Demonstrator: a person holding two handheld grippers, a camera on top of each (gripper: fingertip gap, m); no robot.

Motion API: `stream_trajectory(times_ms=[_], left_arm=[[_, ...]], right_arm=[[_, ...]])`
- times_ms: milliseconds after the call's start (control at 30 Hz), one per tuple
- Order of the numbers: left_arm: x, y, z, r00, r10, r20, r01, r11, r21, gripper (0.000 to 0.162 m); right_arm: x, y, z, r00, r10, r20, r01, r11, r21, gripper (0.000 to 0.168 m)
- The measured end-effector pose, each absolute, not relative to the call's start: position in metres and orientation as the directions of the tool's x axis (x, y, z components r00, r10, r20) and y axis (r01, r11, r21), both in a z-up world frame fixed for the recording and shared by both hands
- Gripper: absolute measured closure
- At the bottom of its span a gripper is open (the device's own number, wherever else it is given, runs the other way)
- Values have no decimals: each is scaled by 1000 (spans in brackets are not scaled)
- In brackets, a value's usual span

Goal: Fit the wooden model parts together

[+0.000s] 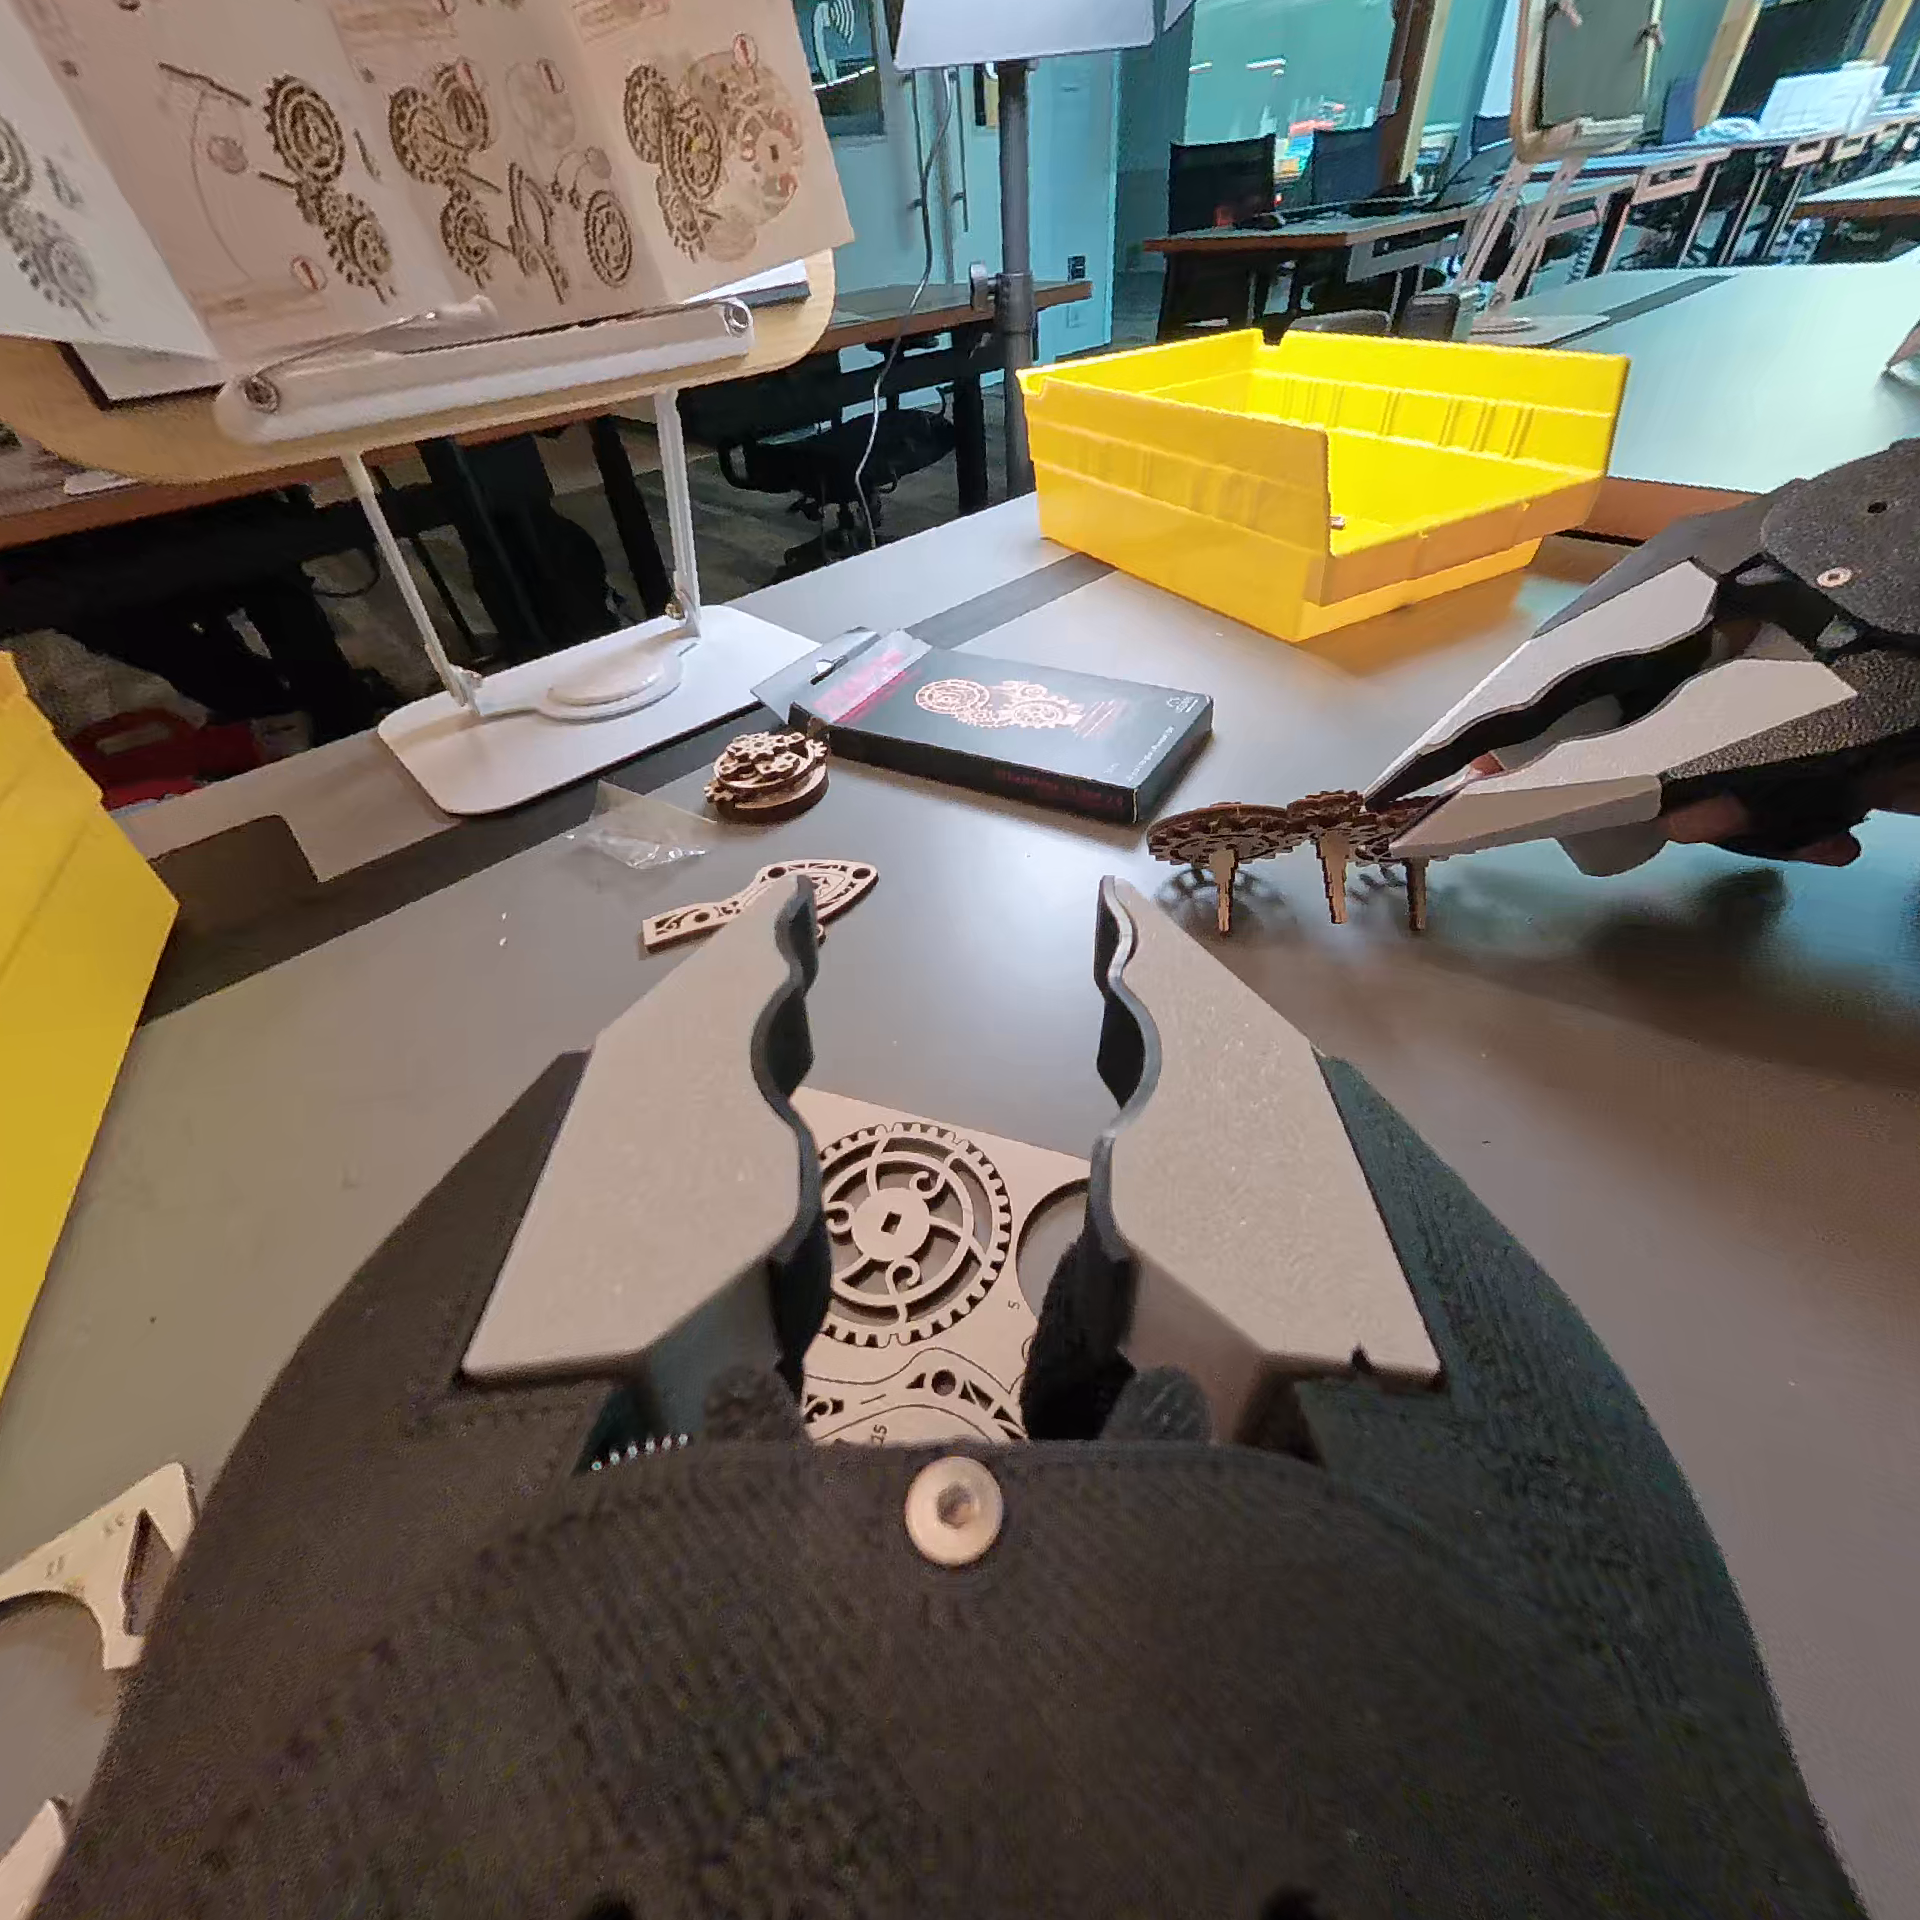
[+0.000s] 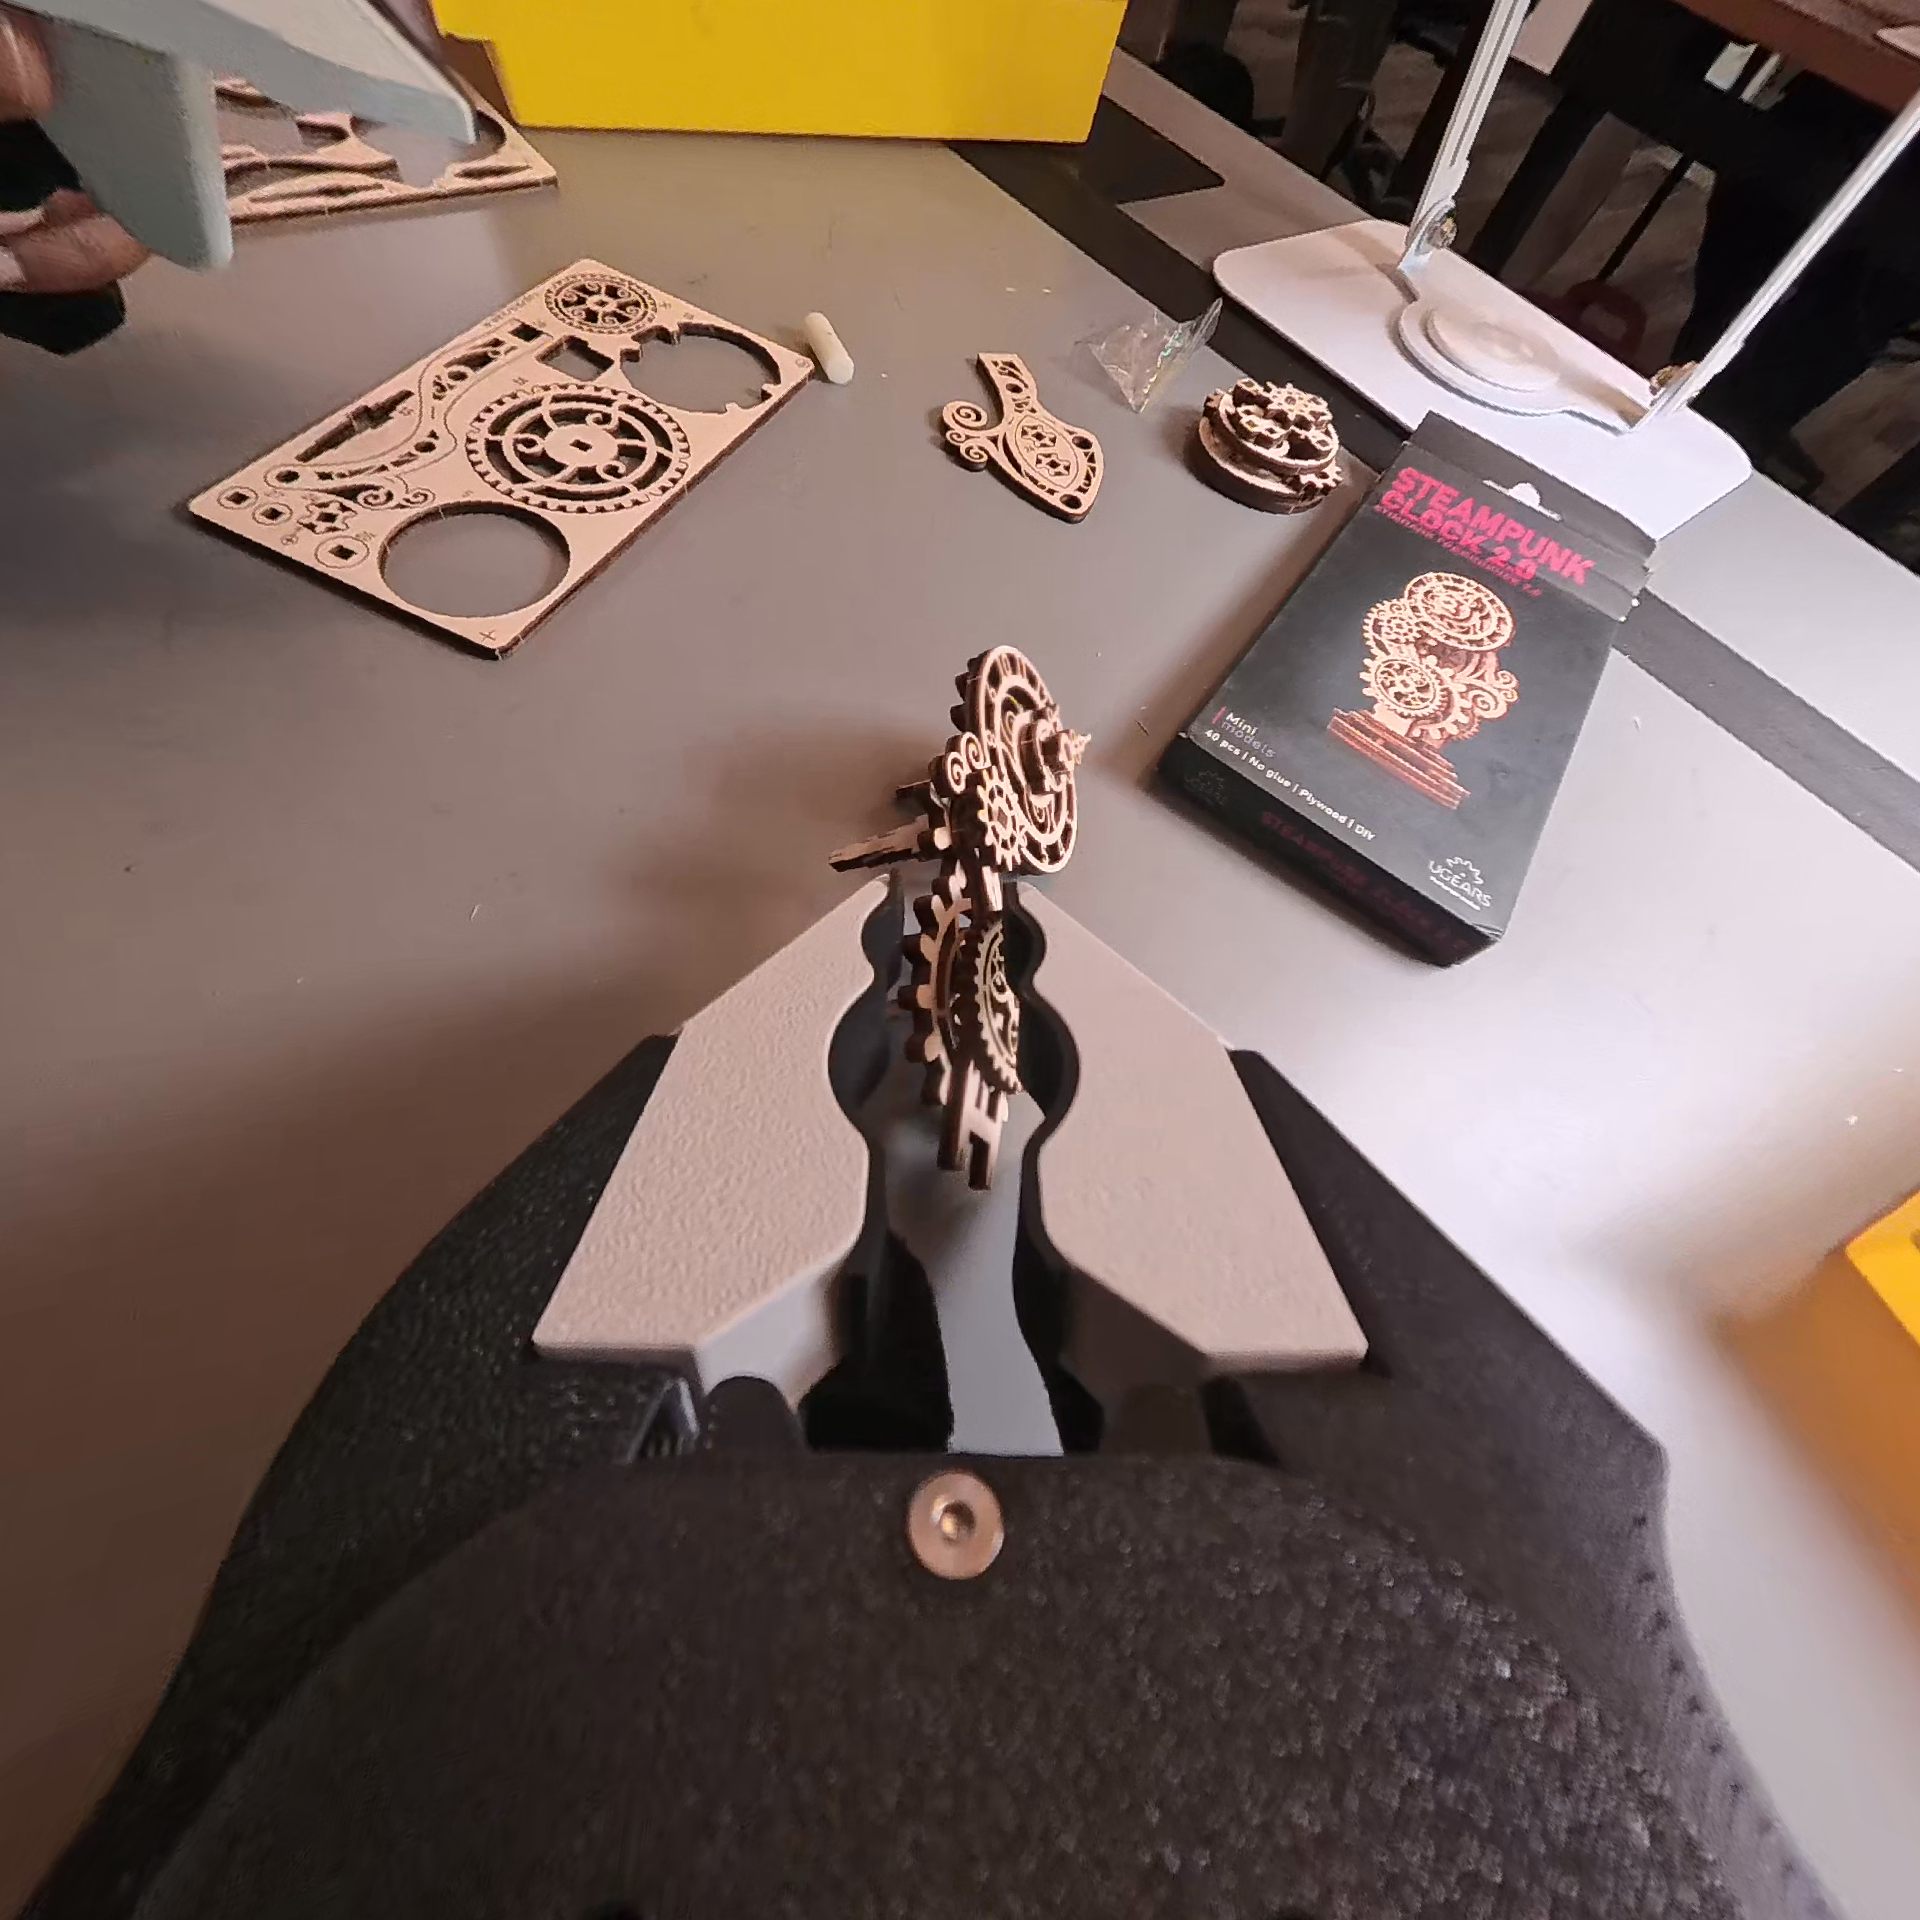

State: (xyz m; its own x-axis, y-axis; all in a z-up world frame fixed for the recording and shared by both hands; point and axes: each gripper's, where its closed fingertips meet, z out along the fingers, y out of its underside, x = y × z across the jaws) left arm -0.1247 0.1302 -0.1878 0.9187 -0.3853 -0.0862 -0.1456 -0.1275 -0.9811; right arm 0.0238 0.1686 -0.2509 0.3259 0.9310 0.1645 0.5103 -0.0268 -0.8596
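My right gripper is shut on a dark wooden gear assembly with pegs sticking out, held above the grey table; both also show at the right of the left wrist view, the gripper and the assembly. My left gripper is open and empty, hovering over a laser-cut wooden sheet that holds a large gear. That sheet lies flat at the left. A loose ornate wooden piece and a round gear subassembly lie beyond.
A black kit box lies at the right. A white stand holds the instruction sheets. A yellow bin sits at the back, another at the left. A small white peg and a plastic bag lie nearby. My left tips are roughly 15 cm from the loose ornate wooden piece. Between my left fingertips and the round gear subassembly there is roughly 20 cm. The left camera catches it too, in the left wrist view.
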Motion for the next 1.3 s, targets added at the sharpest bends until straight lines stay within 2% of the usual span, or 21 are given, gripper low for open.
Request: stream_trajectory(times_ms=[267, 300, 333, 800, 1167, 1233, 1300], left_arm=[[-117, 126, -188, 902, -421, -96, -161, -121, -979, 112], [-117, 125, -188, 901, -423, -96, -161, -120, -980, 113], [-116, 125, -188, 900, -425, -97, -161, -119, -980, 113], [-113, 123, -188, 895, -434, -104, -172, -118, -978, 116], [-110, 123, -191, 887, -452, -98, -174, -131, -976, 116], [-111, 123, -192, 887, -451, -98, -177, -136, -975, 117], [-119, 125, -192, 902, -417, -112, -189, -148, -971, 118]], right_arm=[[22, 168, -239, 340, 939, -45, 370, -177, -912, 153], [22, 168, -238, 341, 938, -63, 355, -190, -915, 156], [22, 168, -236, 344, 936, -74, 340, -198, -919, 167], [20, 165, -231, 330, 942, -57, 330, -171, -928, 167], [21, 161, -207, 248, 913, -325, 130, -363, -922, 167], [22, 164, -207, 266, 916, -301, 136, -345, -929, 167], [24, 169, -214, 322, 927, -192, 201, -265, -943, 167]])
